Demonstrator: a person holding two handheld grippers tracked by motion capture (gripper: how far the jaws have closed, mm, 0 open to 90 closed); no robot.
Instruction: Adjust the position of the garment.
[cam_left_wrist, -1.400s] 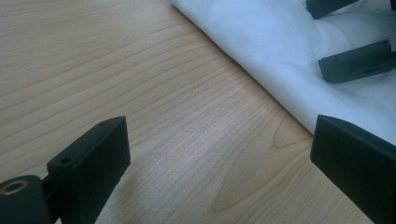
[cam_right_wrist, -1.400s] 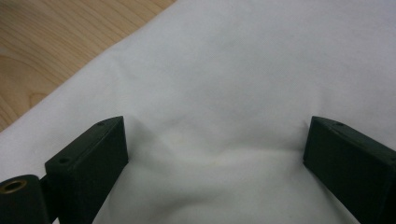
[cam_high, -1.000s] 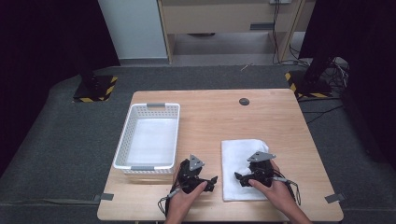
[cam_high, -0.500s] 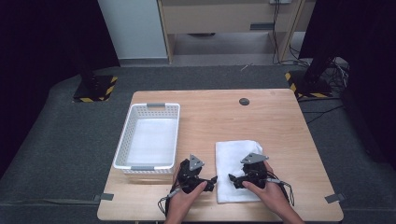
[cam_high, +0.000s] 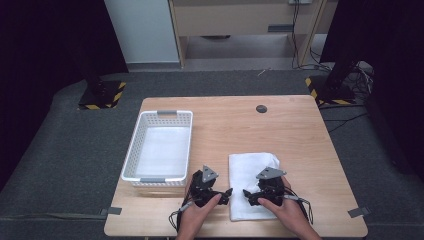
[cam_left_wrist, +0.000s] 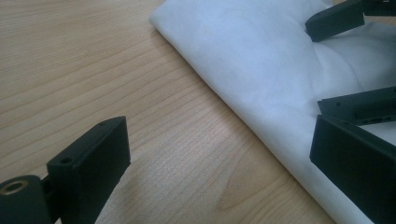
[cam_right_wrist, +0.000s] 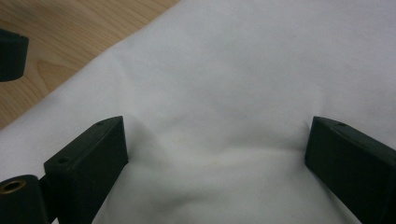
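Cloth (cam_high: 251, 181) lies folded near front edge of table (cam_high: 300, 135), right of basket (cam_high: 159, 146); right gripper (cam_high: 248, 194) jaws spread wide, pressed on cloth's front part; left gripper (cam_high: 227, 192) jaws also apart, straddling cloth's left edge, gripping nothing.

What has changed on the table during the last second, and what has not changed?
The white cloth slid left toward the left gripper, pushed by the open right gripper resting on it. The left gripper, open over bare wood, and the white basket stayed in place.
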